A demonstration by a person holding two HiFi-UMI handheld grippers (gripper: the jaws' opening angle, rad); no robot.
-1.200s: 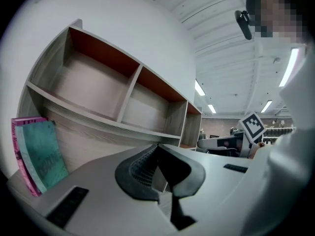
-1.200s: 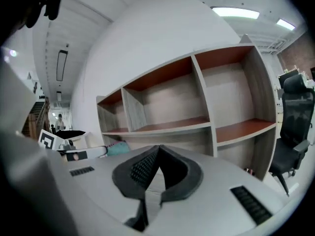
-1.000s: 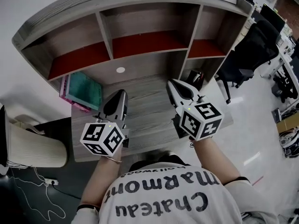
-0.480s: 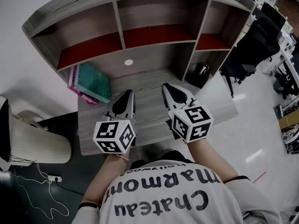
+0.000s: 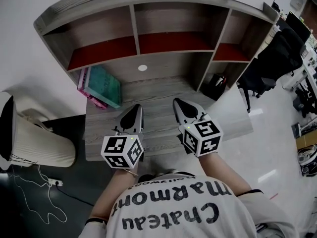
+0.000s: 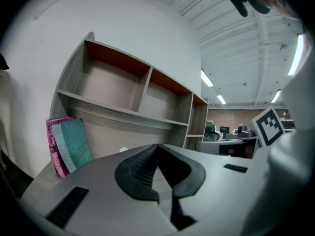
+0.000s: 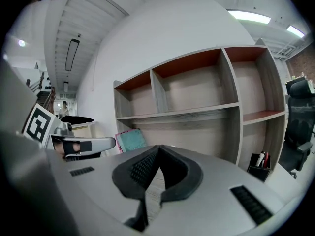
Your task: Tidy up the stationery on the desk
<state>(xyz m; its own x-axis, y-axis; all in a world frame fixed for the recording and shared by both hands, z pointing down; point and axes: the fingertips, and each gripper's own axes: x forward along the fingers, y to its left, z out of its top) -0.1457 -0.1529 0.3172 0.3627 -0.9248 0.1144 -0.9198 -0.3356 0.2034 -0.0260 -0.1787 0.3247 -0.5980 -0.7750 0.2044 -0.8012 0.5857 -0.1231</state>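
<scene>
One shelf [image 5: 163,66] is standing along the far edge of the table [image 5: 158,95]. It is showing five bays: three in an upper row with red floors, one wide bay below at the left and middle, and one narrow bay below at the right. One black office chair [image 5: 270,58] is standing on the floor to the right of the table, and more desks are showing far beyond it.

One person is leaning over the near edge of the table, holding two grippers side by side above the bare wood. The left gripper [image 5: 137,106] is pointing toward the far side, with its fingers [image 6: 140,166] closed tip to tip on nothing. The right gripper [image 5: 176,101] is hovering just to its right, and its fingers [image 7: 142,168] are likewise pressing together with nothing between them. Each gripper is carrying one marker cube at its near end.

Two books are leaning together at the far left of the wide bay, standing on the table: one pink book [image 5: 82,81] on the outside and one teal book [image 5: 105,86] against it on the right. Both grippers are hanging well apart from them.

One black pen holder [image 5: 216,86] is sitting in the narrow right bay, with pens sticking up from it; their count is too small to tell. One small white disc [image 5: 142,68] is showing on the shelf's back panel.
</scene>
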